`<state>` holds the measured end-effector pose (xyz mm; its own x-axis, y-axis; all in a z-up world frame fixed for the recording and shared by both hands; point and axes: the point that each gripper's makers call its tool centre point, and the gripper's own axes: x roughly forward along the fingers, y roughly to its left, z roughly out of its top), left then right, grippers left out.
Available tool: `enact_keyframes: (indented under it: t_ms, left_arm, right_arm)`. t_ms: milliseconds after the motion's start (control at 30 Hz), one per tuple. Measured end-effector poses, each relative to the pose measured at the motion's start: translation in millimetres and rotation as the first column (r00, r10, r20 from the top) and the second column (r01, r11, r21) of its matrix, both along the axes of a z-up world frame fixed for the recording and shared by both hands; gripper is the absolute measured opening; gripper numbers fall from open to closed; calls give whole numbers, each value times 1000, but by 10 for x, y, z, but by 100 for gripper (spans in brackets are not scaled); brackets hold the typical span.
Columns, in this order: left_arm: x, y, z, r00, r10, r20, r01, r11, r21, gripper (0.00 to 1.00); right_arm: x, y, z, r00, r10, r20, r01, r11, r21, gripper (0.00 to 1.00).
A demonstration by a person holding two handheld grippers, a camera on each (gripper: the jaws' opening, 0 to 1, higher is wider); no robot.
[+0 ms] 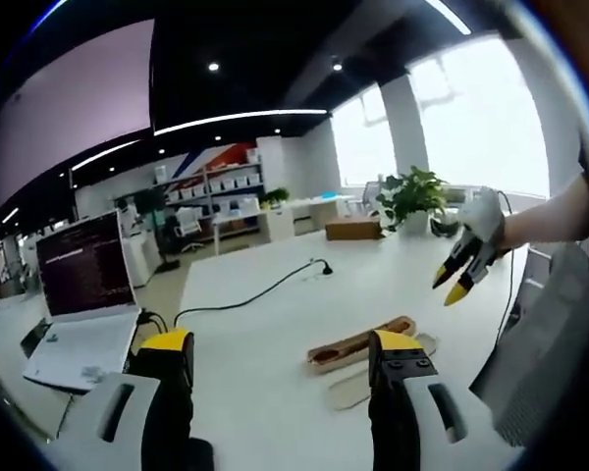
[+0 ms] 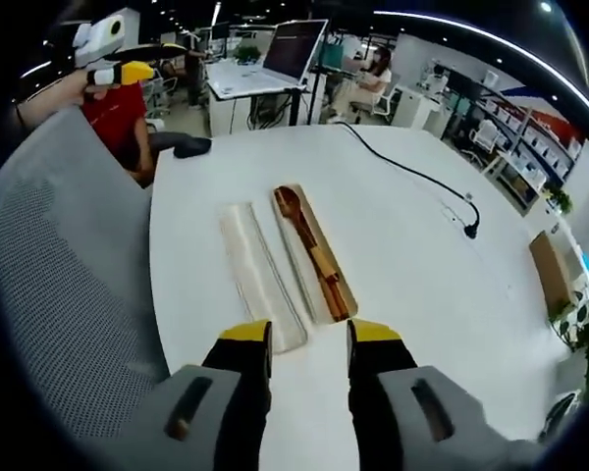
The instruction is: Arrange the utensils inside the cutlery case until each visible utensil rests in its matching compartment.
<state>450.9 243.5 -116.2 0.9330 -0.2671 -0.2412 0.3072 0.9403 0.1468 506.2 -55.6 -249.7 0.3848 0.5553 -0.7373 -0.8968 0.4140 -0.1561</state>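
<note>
Hovering above the white table [image 2: 422, 265], both grippers are raised and neither touches the cutlery case, so the step in hand reads as either the approach before arranging or a check that the arranging is done. The right gripper [image 2: 308, 339] sits just near of the case's near end with its yellow-tipped jaws parted and nothing between them; in the left gripper view it comes in from the right, held up off the table. The left gripper [image 1: 281, 345] is likewise released, its jaws apart and empty, with the case lying beyond them on the tabletop. The cutlery case [image 2: 317, 257] is a long, narrow wooden tray lying lengthwise away from the right gripper, and what looks like a wooden spoon [image 2: 293, 209] rests inside it, bowl at the far end, with further wooden utensils beside it that are too small to tell apart. Just to its left, lying parallel and close alongside, is a pale flat strip, probably the case's lid [image 2: 258, 275]. Judging from this, the utensils already appear seated, so the next move calls for a closer look at the compartments before any grasp. A black cable [image 2: 412, 173] runs across the far right of the table, well apart from the case.
</note>
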Motion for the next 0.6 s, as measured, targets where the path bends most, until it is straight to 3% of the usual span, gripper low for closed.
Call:
enact_keyframes:
  t_ms: [100, 133, 167, 267, 400, 600]
  left_arm:
    - [34, -67, -21, 999, -27, -24, 27, 1000, 0, 76]
    - [35, -64, 6, 1000, -23, -13, 23, 1000, 20, 73]
    - [59, -76, 97, 999, -41, 35, 39, 997, 60, 72]
    - [99, -122, 100, 997, -71, 5, 71, 997, 29, 74]
    - [197, -113, 58, 994, -111, -21, 113, 989, 93, 76]
    - [336, -92, 60, 990, -137, -26, 139, 986, 90, 76]
  right_arm:
    - [-70, -11, -32, 1000, 0, -14, 0, 1000, 9, 29]
    - [-84, -14, -37, 1000, 1, -15, 0, 1000, 15, 32]
    - [-97, -19, -40, 1000, 1, -15, -1, 1000, 17, 33]
    - [-132, -40, -39, 999, 31, 8, -31, 999, 12, 33]
    - [-151, -42, -31, 1000, 31, -3, -30, 999, 34, 37]
    - [-159, -36, 16, 1000, 24, 14, -24, 999, 43, 37]
